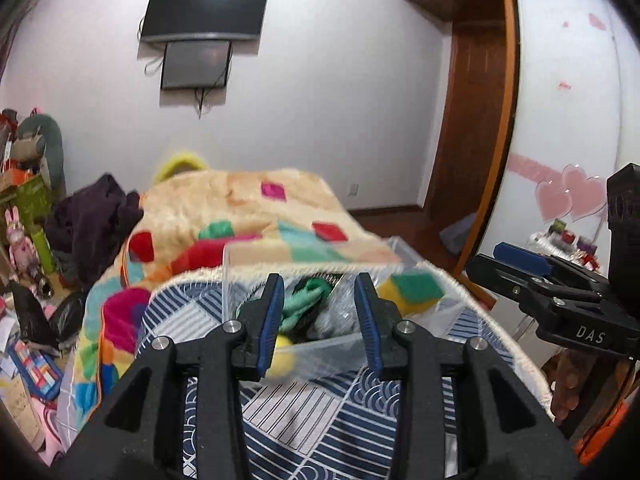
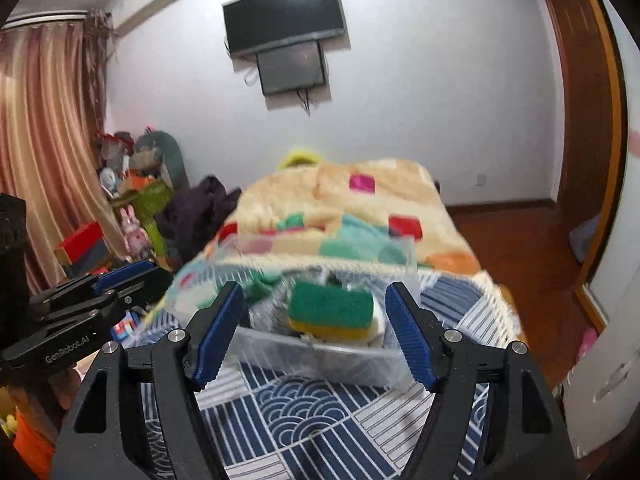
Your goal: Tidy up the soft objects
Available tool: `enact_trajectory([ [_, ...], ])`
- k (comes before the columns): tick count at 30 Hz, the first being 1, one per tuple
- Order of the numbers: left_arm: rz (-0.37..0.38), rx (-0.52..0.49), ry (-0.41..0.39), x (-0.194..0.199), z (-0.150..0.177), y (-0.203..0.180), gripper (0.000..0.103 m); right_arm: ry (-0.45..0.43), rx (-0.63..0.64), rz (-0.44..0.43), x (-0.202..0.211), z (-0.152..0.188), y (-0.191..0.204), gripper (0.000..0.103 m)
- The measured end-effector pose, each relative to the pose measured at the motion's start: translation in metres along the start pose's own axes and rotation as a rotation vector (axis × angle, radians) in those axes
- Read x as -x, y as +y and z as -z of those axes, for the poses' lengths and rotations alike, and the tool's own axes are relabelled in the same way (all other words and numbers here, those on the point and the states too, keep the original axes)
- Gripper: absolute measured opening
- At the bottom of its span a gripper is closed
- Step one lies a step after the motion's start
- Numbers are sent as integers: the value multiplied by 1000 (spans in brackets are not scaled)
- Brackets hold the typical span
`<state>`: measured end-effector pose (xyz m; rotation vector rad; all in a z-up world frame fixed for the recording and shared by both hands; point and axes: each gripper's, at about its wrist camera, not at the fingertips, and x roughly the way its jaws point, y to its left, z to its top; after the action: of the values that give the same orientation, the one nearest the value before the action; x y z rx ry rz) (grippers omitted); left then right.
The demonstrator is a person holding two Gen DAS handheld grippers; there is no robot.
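A clear plastic bin (image 1: 336, 350) stands on the blue-and-white patterned bedcover (image 1: 320, 412). It holds a green-and-yellow sponge (image 1: 412, 290), a green cloth (image 1: 306, 300), a yellow ball (image 1: 282, 354) and grey soft stuff. My left gripper (image 1: 318, 320) is open and empty, just in front of the bin. In the right wrist view the bin (image 2: 320, 356) shows the sponge (image 2: 330, 312) on top. My right gripper (image 2: 316, 336) is wide open and empty, with its jaws at the two sides of the bin's near wall. Each gripper shows in the other's view (image 1: 532, 276) (image 2: 100, 292).
A fluffy multicoloured blanket (image 1: 240, 216) lies heaped behind the bin. A dark garment (image 1: 92, 220) and plush toys (image 1: 24, 236) crowd the left side. A wardrobe (image 1: 568, 120) stands at the right. A TV (image 1: 206, 10) hangs on the far wall.
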<state>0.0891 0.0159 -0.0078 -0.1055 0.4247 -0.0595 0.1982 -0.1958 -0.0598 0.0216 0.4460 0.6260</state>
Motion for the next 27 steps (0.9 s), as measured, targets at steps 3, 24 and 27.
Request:
enact_trajectory([
  [3, -2, -15, -47, 17, -6, -7, 42, -72, 21, 1, 22, -7, 7, 79],
  [24, -23, -49, -219, 82, -14, -21, 91, -253, 71, 5, 67, -9, 29, 103],
  [27, -24, -50, -218, 82, -13, -22, 93, -254, 66, 7, 67, -7, 28, 103],
])
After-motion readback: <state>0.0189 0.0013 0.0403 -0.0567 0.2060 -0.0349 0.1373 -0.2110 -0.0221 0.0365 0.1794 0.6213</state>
